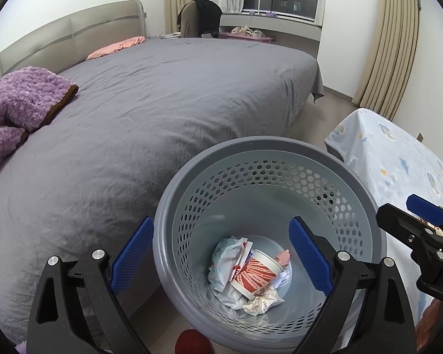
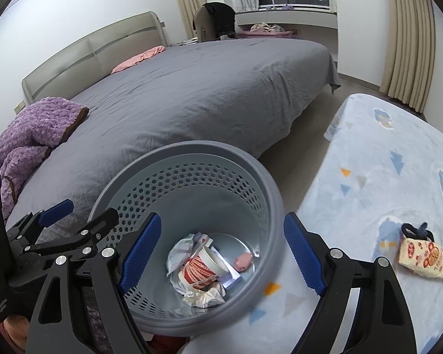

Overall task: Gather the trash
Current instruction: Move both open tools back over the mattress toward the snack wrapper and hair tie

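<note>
A grey perforated bin [image 1: 268, 144] [image 2: 192, 147] stands between the bed and a blue blanket. At its bottom lie a red-and-white paper cup [image 1: 257, 274] [image 2: 203, 268], crumpled paper [image 1: 261, 302] [image 2: 203, 296], a white wrapper [image 1: 224, 259] and a small pink item [image 2: 242, 261]. My left gripper [image 1: 220, 224] hangs open above the bin, nothing between its pads. My right gripper [image 2: 221, 218] is open too, over the bin's right side, empty. A snack packet [image 2: 423, 255] lies on the blanket at the right, with a dark looped item [image 2: 418, 230] just behind it.
A large bed with a grey sheet [image 1: 162, 103] fills the left, with a purple fluffy blanket [image 1: 23, 100] on it. The pale blue patterned blanket [image 2: 384, 162] covers a surface on the right. A strip of floor [image 2: 304, 129] runs between them. Something red [image 1: 192, 342] sits below the bin.
</note>
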